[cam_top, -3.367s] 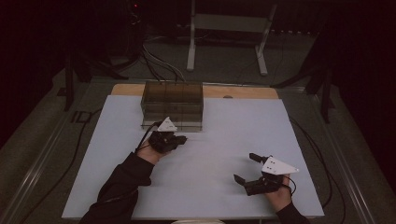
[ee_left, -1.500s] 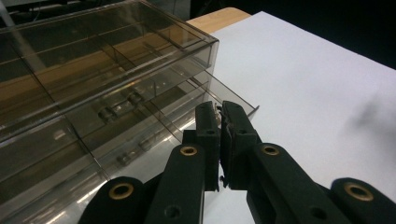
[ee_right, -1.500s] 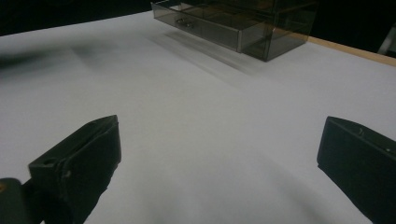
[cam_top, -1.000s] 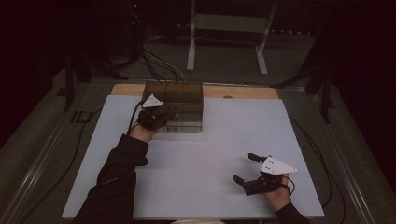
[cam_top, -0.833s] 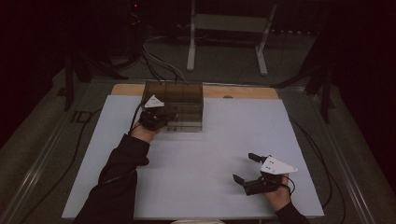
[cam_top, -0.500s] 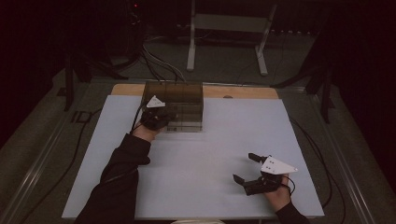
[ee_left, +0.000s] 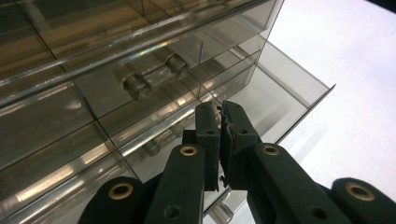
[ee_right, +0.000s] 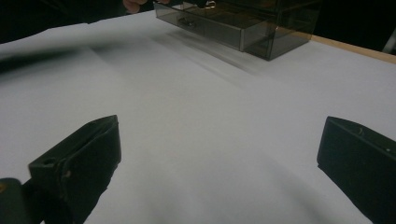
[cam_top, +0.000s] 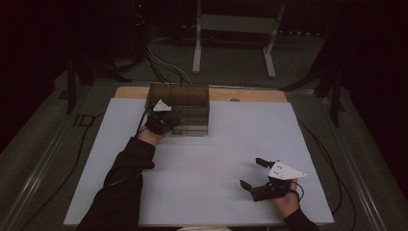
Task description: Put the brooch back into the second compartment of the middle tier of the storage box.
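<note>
From my remote seat, the desk (cam_top: 202,159) is bare white across the middle — I could sweep from 6 o'clock up to the centre with nothing in the way. The one obstacle is the smoky plastic drawer box (cam_top: 185,103) at 11 o'clock by the far edge, its lowest drawer (ee_right: 205,25) jutting toward me. The left hand-held gripper (cam_top: 166,122) and its sleeve (cam_top: 122,187) block the 8-to-11 lane; the right hand-held gripper (cam_top: 255,175) sits at 4 o'clock, well apart.

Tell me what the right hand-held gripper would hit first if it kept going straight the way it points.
Probably nothing nearby: the open right hand-held gripper points over bare white table. Far ahead, the smoky drawer box sits roughly in line, though depth is hard to judge.
</note>
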`<state>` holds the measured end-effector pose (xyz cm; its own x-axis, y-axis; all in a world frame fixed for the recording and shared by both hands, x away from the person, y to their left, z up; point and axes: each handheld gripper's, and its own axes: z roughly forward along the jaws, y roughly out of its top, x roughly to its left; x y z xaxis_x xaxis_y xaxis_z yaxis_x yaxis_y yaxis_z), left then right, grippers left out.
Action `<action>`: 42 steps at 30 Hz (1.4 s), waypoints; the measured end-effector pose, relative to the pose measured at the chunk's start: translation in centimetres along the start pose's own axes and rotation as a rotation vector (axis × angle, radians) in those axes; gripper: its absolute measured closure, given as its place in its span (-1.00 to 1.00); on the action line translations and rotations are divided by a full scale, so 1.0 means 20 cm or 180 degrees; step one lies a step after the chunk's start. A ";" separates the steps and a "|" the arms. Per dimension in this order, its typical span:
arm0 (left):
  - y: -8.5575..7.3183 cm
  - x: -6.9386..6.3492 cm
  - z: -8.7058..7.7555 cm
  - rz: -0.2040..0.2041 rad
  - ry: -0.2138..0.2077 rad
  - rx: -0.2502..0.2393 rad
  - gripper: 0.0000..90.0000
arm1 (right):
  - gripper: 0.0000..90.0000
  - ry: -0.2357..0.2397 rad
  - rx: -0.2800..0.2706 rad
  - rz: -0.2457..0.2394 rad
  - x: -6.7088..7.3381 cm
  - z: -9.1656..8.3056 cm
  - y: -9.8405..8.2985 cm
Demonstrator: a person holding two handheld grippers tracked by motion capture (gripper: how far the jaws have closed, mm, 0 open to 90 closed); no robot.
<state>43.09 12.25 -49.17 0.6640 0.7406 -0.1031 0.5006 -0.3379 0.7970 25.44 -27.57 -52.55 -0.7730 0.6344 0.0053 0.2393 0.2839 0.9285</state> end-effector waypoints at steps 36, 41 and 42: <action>0.05 0.00 0.01 -0.0018 0.0150 0.0031 0.30 | -1.00 0.0023 -0.0001 0.0025 -0.01 0.00 0.00; 0.05 -0.04 -0.01 -0.0010 0.0135 0.0036 -0.01 | -1.00 0.0025 -0.0003 0.0020 -0.01 0.00 0.00; 0.05 -0.04 -0.01 -0.0010 0.0135 0.0036 -0.11 | -1.00 0.0025 -0.0003 0.0020 -0.01 0.00 0.00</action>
<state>43.07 11.44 -48.21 0.6383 0.7656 -0.0801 0.5091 -0.3419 0.7899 25.54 -27.62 -52.57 -0.7761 0.6304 0.0139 0.2436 0.2794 0.9288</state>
